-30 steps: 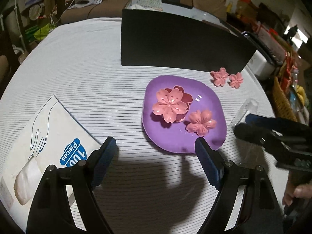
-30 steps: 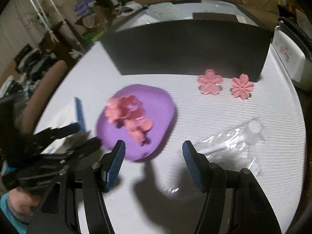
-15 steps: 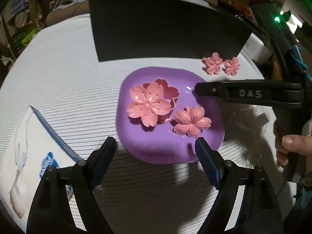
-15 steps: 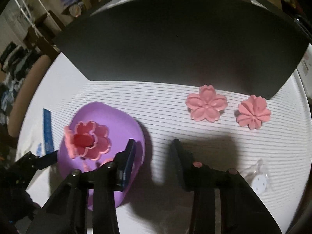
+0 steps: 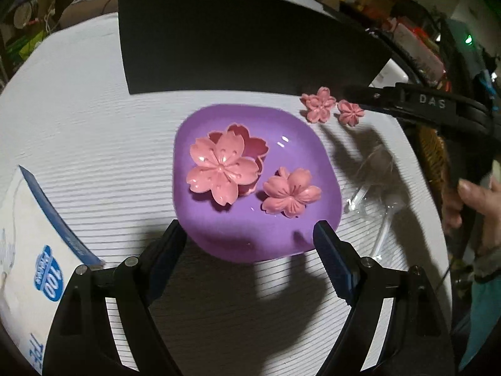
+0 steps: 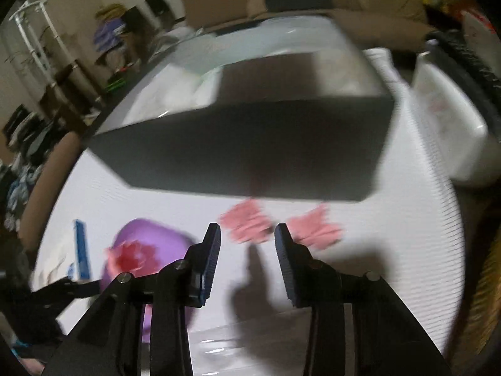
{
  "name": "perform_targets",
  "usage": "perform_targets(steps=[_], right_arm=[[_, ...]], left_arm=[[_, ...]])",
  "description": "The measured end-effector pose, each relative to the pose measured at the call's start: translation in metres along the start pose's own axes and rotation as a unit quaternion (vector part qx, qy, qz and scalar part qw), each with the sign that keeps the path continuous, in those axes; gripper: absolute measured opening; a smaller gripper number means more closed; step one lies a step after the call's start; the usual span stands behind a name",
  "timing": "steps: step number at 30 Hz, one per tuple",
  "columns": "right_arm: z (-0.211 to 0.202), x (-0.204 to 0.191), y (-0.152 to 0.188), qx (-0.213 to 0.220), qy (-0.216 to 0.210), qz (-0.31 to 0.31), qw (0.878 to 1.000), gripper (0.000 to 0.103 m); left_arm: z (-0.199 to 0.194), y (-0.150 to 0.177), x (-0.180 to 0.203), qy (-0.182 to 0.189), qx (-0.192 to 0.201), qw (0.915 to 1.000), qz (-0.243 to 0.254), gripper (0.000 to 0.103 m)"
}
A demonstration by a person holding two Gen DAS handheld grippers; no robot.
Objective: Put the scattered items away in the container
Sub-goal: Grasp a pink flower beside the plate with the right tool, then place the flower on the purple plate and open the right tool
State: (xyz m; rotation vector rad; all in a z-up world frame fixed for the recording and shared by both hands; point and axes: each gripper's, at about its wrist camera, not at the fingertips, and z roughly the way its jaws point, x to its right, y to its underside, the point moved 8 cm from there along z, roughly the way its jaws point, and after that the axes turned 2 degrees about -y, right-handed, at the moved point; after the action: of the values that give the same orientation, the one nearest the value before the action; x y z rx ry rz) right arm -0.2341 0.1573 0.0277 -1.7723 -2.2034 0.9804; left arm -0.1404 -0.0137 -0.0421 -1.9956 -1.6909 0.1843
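A purple dish [image 5: 316,156] on the striped cloth holds a large pink flower [image 5: 220,167] over a darker pink flower cup [image 5: 250,142], and a smaller pink flower [image 5: 289,195]. Two small pink flowers [image 5: 319,105] [image 5: 350,112] lie on the cloth beside a black box [image 5: 244,47]. My left gripper [image 5: 249,250] is open and empty at the dish's near edge. My right gripper [image 6: 247,244] is partly open and empty, just short of the two flowers [image 6: 247,221] [image 6: 314,227], which are blurred. It also shows in the left wrist view [image 5: 350,94].
A white glove box [image 5: 28,250] lies at the left. A clear plastic wrapper [image 5: 375,194] lies right of the dish. A white container [image 6: 444,116] stands at the right of the black box [image 6: 250,144]. Room clutter surrounds the table.
My right gripper moved away from the dish toward the two loose flowers and its view tilted up. My left gripper moved closer to the dish.
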Motion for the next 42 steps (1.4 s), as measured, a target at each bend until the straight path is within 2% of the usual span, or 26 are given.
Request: perform_targets(steps=[4, 6, 10, 15, 17, 18, 21, 24, 28, 31, 35, 40, 42], right_arm=[[0.013, 0.003, -0.001, -0.006, 0.024, -0.027, 0.999, 0.04], [0.021, -0.004, 0.0, -0.004, 0.022, -0.032, 0.999, 0.043], [0.036, -0.017, -0.003, 0.001, 0.034, -0.029, 0.999, 0.055], [0.057, -0.016, 0.001, -0.02, 0.077, -0.054, 0.995, 0.056], [0.06, -0.017, 0.005, -0.022, 0.087, -0.069, 0.994, 0.05], [0.062, -0.017, 0.006, -0.027, 0.085, -0.07, 0.994, 0.041], [0.059, -0.015, 0.009, -0.024, 0.078, -0.064, 0.995, 0.041], [0.045, -0.017, 0.01, -0.016, 0.051, -0.046, 0.998, 0.041], [0.018, -0.039, 0.013, -0.005, -0.013, -0.035, 0.999, 0.041], [0.007, -0.067, 0.02, -0.013, -0.049, -0.061, 0.997, 0.041], [0.018, -0.085, 0.034, -0.039, -0.042, -0.092, 0.994, 0.041], [0.037, -0.087, 0.051, -0.065, -0.037, -0.088, 0.993, 0.042], [0.039, -0.086, 0.049, -0.064, -0.039, -0.085, 0.994, 0.046]], left_arm=[[-0.002, -0.002, 0.001, -0.003, -0.002, 1.0, 0.005, 0.082], [-0.002, -0.001, 0.001, -0.006, -0.007, 0.9999, 0.006, 0.082], [-0.006, -0.002, -0.001, -0.008, -0.008, 0.9999, 0.001, 0.082], [-0.015, -0.004, -0.008, -0.007, -0.007, 0.9999, -0.007, 0.082], [-0.017, -0.006, -0.011, -0.005, -0.006, 0.9999, -0.011, 0.082], [-0.017, -0.006, -0.012, -0.004, -0.006, 0.9999, -0.015, 0.082], [-0.015, -0.008, -0.012, -0.003, -0.008, 0.9998, -0.019, 0.082], [-0.015, -0.007, -0.012, -0.003, -0.011, 0.9998, -0.016, 0.082], [-0.013, -0.009, -0.012, -0.005, -0.012, 0.9998, -0.017, 0.082], [-0.009, -0.008, -0.014, -0.006, -0.018, 0.9996, -0.02, 0.082], [-0.009, -0.009, -0.01, -0.006, -0.02, 0.9996, -0.02, 0.082], [-0.006, -0.007, -0.007, -0.005, -0.02, 0.9996, -0.018, 0.082], [-0.006, -0.006, -0.007, -0.006, -0.022, 0.9996, -0.018, 0.082]])
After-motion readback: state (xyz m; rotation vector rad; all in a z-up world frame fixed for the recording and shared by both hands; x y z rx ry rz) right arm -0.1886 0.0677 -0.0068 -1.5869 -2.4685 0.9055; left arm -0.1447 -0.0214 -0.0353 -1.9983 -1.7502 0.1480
